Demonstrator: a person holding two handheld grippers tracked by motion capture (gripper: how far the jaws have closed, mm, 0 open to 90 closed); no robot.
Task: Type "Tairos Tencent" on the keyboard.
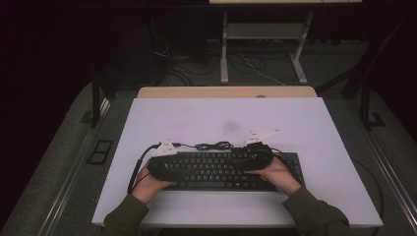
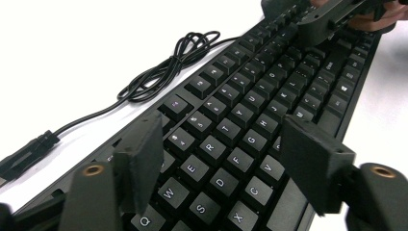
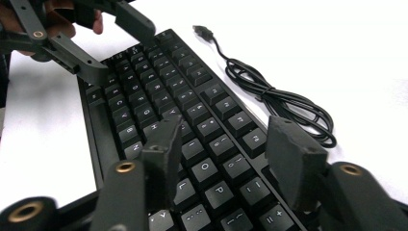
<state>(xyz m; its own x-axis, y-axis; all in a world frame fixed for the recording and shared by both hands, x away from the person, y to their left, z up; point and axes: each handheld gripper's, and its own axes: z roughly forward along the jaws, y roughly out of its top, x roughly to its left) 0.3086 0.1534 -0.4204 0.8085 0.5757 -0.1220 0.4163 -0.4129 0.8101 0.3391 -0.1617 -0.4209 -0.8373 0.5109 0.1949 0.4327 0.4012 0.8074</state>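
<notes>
Keyboard: a black plastic full-width computer keyboard (image 1: 221, 169) with white-lettered keys lies flat on the near half of the table, long side running left to right, just beyond the person's hands.
Cable: the keyboard's thin black cord (image 1: 215, 145) lies in a loose bundle on the table just beyond the far edge of the keyboard, near its middle; the plug end (image 3: 203, 31) rests apart from the bundle on the bare surface.
Left gripper: the left gripper (image 2: 219, 159) hovers over the left end of the keyboard, above the letter keys, its two black jaws standing apart with nothing clamped between them; only keys show in the gap.
Right gripper: the right gripper (image 3: 223, 149) hangs over the right part of the keyboard, jaws apart and gripping nothing, the keys visible between them.
Hands: the left hand (image 1: 147, 184) and the right hand (image 1: 278, 174), in dark green sleeves, come in from the near edge and rest at either end of the keyboard.
Table: a pale white rectangular tabletop (image 1: 221, 118) with a wooden strip along its far edge.
Surroundings: a dark grey floor with loose cables and a metal table frame lies beyond.
</notes>
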